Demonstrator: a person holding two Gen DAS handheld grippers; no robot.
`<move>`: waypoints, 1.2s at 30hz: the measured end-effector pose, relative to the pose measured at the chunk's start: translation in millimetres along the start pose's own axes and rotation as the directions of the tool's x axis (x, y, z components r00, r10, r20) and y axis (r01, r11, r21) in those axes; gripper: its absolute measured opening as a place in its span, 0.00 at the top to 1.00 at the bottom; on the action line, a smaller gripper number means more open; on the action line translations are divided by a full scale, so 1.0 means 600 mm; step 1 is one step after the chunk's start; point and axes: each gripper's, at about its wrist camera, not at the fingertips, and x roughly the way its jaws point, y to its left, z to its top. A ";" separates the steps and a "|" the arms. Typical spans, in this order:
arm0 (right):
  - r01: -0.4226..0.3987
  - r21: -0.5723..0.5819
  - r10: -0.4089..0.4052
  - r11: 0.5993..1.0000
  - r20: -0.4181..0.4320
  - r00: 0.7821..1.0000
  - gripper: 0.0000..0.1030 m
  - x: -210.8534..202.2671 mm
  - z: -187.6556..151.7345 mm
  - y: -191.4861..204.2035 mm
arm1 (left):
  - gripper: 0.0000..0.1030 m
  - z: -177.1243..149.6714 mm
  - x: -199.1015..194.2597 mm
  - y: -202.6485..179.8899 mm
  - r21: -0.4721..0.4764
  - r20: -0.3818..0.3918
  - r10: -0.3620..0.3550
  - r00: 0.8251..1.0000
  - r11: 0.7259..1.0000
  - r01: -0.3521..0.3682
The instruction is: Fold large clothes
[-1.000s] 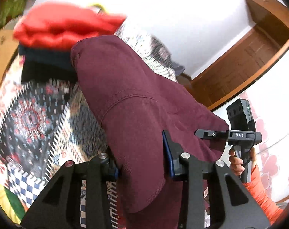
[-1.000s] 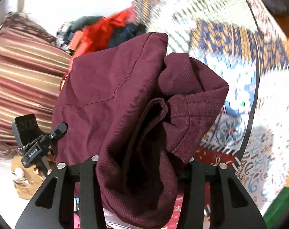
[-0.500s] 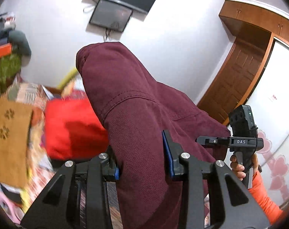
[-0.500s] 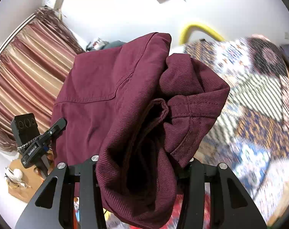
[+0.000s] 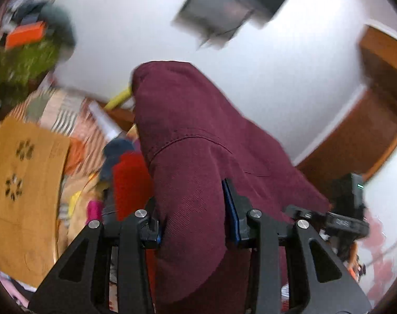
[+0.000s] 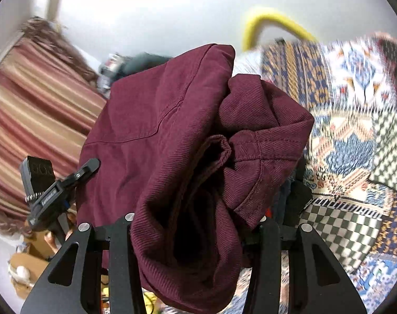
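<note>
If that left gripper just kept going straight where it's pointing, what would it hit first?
Nothing new at first: the left gripper already clamps the maroon garment, which fills its path. Beyond the cloth, probably the white wall, though blur leaves depth unclear.

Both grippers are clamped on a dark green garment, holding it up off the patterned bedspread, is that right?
Not quite: the garment is maroon, not dark green, as both wrist views show. The rest holds: the left gripper and right gripper are both clamped on it, up off the patterned bedspread.

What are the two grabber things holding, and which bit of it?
Both hold one folded maroon garment. The left gripper clamps one bunched folded end; the right gripper clamps the other, near a stitched hem.
</note>
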 end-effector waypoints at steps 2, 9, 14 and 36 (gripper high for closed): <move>0.044 0.037 -0.043 0.998 -0.016 0.999 0.54 0.046 -0.008 -0.048 | 0.60 -0.019 0.070 0.043 -0.052 -0.084 0.093 0.992 0.994 -0.098; 0.058 0.011 -0.058 0.998 -0.032 0.998 0.45 0.038 -0.014 -0.067 | 0.51 -0.052 0.105 0.057 0.038 -0.070 0.136 0.988 0.990 -0.134; 0.162 -0.006 -0.162 0.987 -0.021 0.987 0.39 -0.006 -0.046 -0.033 | 0.49 -0.066 0.069 0.019 0.122 -0.058 0.248 0.967 0.963 -0.240; 0.339 -0.347 -0.201 0.875 0.377 0.904 0.38 -0.309 -0.225 0.190 | 0.49 -0.239 -0.303 -0.259 0.291 0.301 0.282 0.911 0.882 -0.369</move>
